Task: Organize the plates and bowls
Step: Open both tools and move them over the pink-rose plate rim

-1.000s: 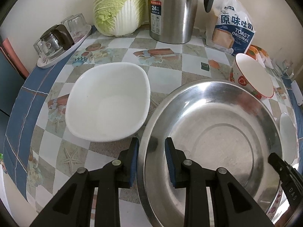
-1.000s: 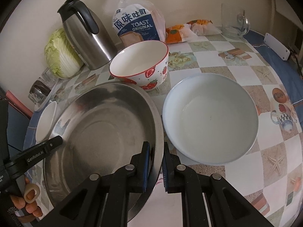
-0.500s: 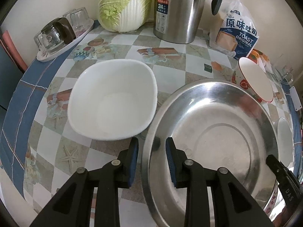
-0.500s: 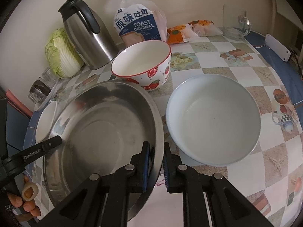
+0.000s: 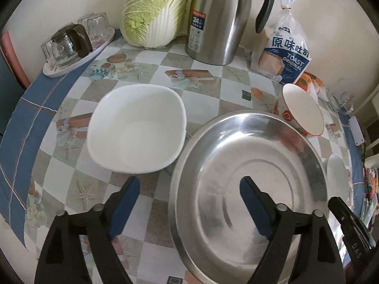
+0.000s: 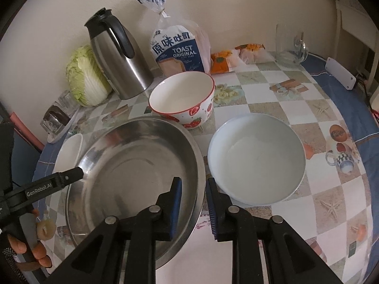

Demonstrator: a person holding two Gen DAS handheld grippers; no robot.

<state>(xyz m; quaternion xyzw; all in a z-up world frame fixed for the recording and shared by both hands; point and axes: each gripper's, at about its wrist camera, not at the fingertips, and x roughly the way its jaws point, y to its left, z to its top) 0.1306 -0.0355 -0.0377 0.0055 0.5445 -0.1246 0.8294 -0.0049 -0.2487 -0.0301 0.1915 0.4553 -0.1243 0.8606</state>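
A large steel basin sits in the middle of the checked tablecloth. My left gripper is opening and stands wide, straddling the basin's left rim without touching it. My right gripper is opening too; the basin's right rim runs between its blue pads, and a gap shows beside the left pad. A white squarish bowl lies left of the basin. A pale round bowl lies to its right. A strawberry-print bowl stands behind it.
Along the wall stand a steel kettle, a cabbage, a toast bag, snack packets and a glass jug. A tray of upturned glasses sits far left. A person's hand shows at lower left.
The left jaws have sprung wide open and let go of the basin's rim. The right jaws have parted a little from the opposite rim and lifted slightly.
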